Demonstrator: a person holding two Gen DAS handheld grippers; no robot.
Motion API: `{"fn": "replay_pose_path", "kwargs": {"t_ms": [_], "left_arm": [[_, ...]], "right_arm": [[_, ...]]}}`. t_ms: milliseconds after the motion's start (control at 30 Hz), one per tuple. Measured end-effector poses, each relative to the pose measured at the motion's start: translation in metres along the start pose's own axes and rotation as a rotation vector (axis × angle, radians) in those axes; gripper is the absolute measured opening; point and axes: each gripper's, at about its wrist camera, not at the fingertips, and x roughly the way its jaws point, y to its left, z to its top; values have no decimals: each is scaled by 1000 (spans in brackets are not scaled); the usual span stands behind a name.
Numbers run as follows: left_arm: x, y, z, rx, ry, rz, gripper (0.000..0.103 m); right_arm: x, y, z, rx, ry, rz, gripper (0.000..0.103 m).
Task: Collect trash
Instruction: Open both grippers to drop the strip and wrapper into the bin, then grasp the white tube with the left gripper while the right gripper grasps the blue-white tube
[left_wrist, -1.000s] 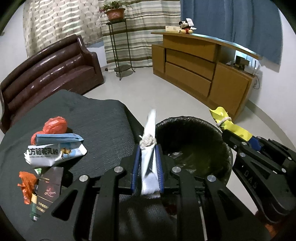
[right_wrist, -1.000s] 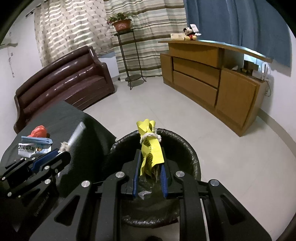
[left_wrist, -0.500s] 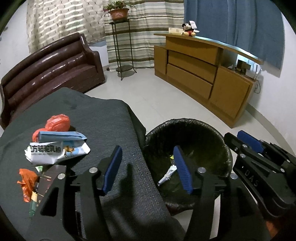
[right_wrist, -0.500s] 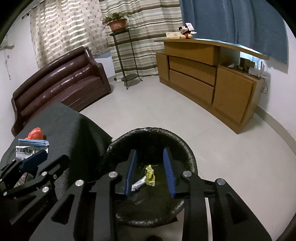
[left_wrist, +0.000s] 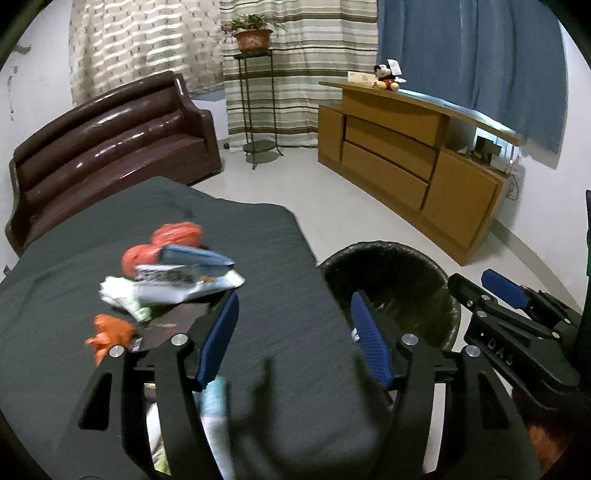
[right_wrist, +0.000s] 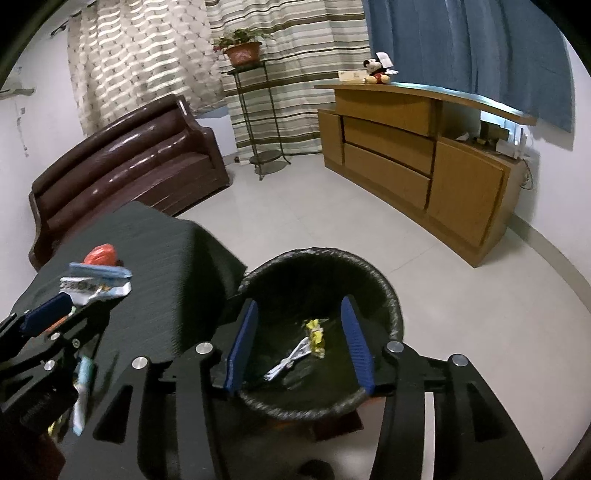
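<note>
1. We see the left hand-held gripper (left_wrist: 291, 332) with its blue-padded jaws spread wide and nothing between them; it hangs over the near right part of the dark grey cloth-covered desk (left_wrist: 110, 229).
2. The right hand-held gripper (right_wrist: 299, 343) is likewise spread wide and empty, poised above the mouth of the round bin lined with a black plastic bag (right_wrist: 391, 295).
3. On the desk, left of the left hand-held gripper, lies a heap of trash: two crumpled orange-red plastic bags (left_wrist: 177, 236), a blue-and-white printed wrapper (left_wrist: 184, 277), a scrap of orange plastic (left_wrist: 109, 332) and a dark flat packet (left_wrist: 166, 325). This part of the left view is blurred, so we cannot tell which pieces touch.
4. A pale blue-white wrapper (left_wrist: 214, 406) shows low on the desk beneath the left hand-held gripper.
5. The bin stands on the pale tiled floor (right_wrist: 332, 221), just beside the desk's right edge.
6. Inside it lie a crumpled yellow wrapper (right_wrist: 316, 334) and a thin white wrapper (right_wrist: 288, 360), touching at the bottom.
7. Beyond stand a dark brown leather sofa (left_wrist: 110, 140), a wooden sideboard (left_wrist: 406, 158) carrying a plush mouse toy (left_wrist: 386, 75), and a metal stand with a potted plant (left_wrist: 253, 37).
</note>
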Motion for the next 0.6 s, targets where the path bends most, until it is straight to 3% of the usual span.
{"fn": "replay_pose_path", "kwargs": {"t_ms": [600], "left_arm": [[-62, 127, -68, -126, 14, 161, 63]], "right_arm": [[-28, 108, -42, -136, 41, 126, 48]]}}
